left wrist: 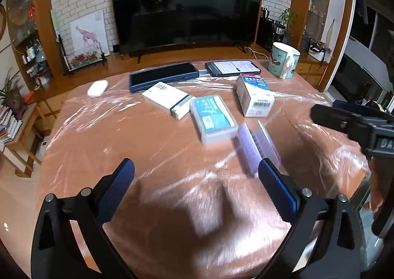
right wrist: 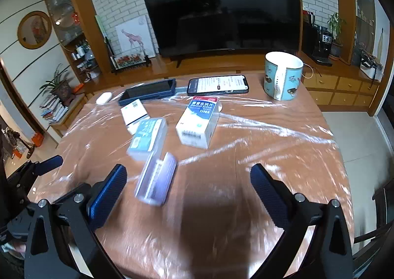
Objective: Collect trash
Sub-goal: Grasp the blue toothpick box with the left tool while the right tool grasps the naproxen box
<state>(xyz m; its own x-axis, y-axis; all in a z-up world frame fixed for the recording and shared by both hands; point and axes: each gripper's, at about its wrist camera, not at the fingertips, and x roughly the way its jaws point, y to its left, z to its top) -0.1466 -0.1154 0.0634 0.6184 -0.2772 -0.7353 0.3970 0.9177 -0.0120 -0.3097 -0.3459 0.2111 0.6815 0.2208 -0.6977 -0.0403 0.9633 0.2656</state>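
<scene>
Small boxes lie on the plastic-covered wooden table [left wrist: 103,136]. A purple-and-white box [left wrist: 256,146] lies nearest, blurred; in the right wrist view it [right wrist: 157,180] sits just ahead of my right gripper's left finger. Behind it are a pale blue box [left wrist: 213,119] [right wrist: 147,137], a white medicine box with a blue top [left wrist: 254,95] [right wrist: 198,122] and a flat white box [left wrist: 167,99] [right wrist: 134,112]. My left gripper [left wrist: 197,175] is open and empty above the table. My right gripper [right wrist: 188,180] is open and empty; it also shows in the left wrist view [left wrist: 349,123].
A lit phone [left wrist: 232,67] [right wrist: 218,85], a dark blue case [left wrist: 163,76] [right wrist: 149,91], a small white case [left wrist: 97,88] [right wrist: 104,98] and a teal mug [left wrist: 284,59] [right wrist: 283,75] stand at the table's far side. A TV [left wrist: 187,8] stands on a cabinet behind.
</scene>
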